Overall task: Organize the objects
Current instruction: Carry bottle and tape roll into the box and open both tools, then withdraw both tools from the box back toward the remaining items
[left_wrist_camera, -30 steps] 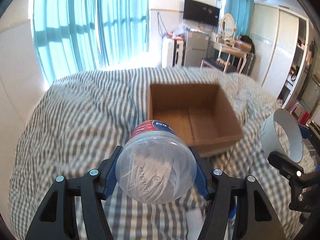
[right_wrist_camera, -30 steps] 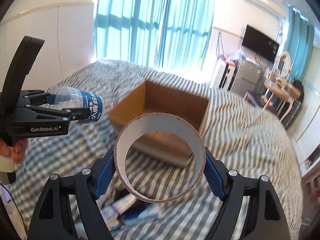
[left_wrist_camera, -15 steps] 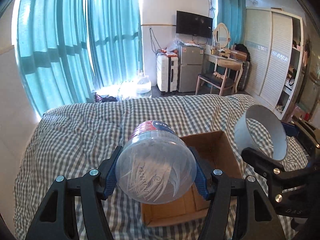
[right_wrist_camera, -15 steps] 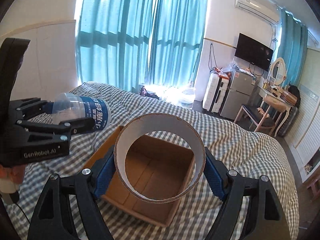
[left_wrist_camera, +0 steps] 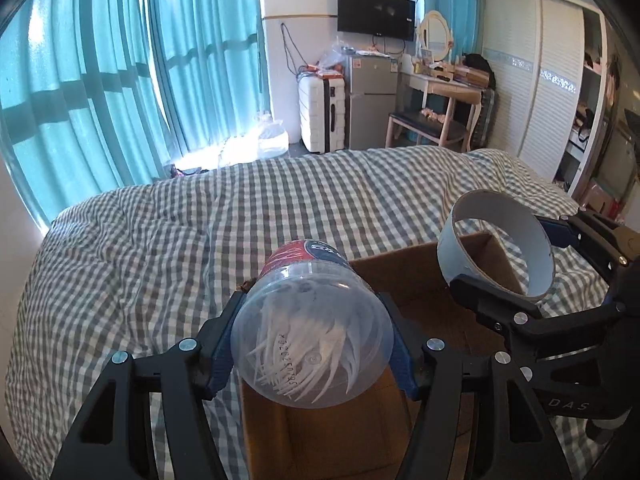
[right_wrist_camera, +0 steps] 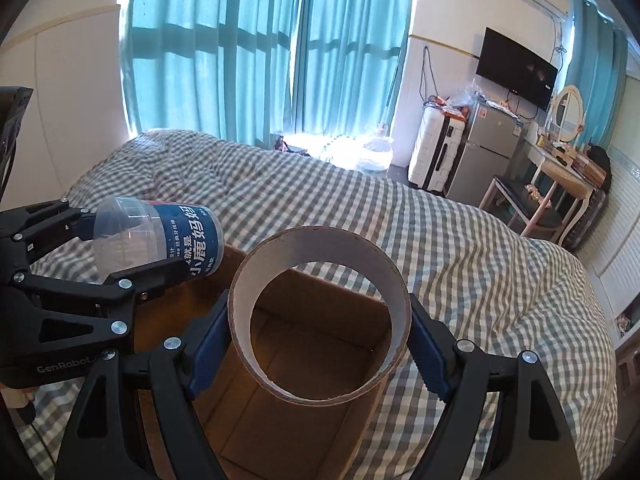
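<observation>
Both our grippers have carried their loads forward since a second ago, so the cardboard box (right_wrist_camera: 304,364) that lay ahead on the bed now sits directly beneath them. Our left gripper (left_wrist_camera: 312,344) has its jaws clamped on the clear jar (left_wrist_camera: 310,332), blue pads pressed to either side, the jar's clear end toward the camera and its blue and red label pointing away; white sticks show inside it. Our right gripper (right_wrist_camera: 320,320) has its jaws clamped on the cardboard ring (right_wrist_camera: 320,258), held so that we look straight through its hollow into the box. From the right wrist view the jar (right_wrist_camera: 160,240) hangs at the box's left edge, just beside the ring; the box rests on the checked bedspread (left_wrist_camera: 160,248). Beyond the bed stand teal curtains (right_wrist_camera: 256,48), a white suitcase (left_wrist_camera: 322,114), a small fridge (left_wrist_camera: 372,104) and a wall television (left_wrist_camera: 376,12).
</observation>
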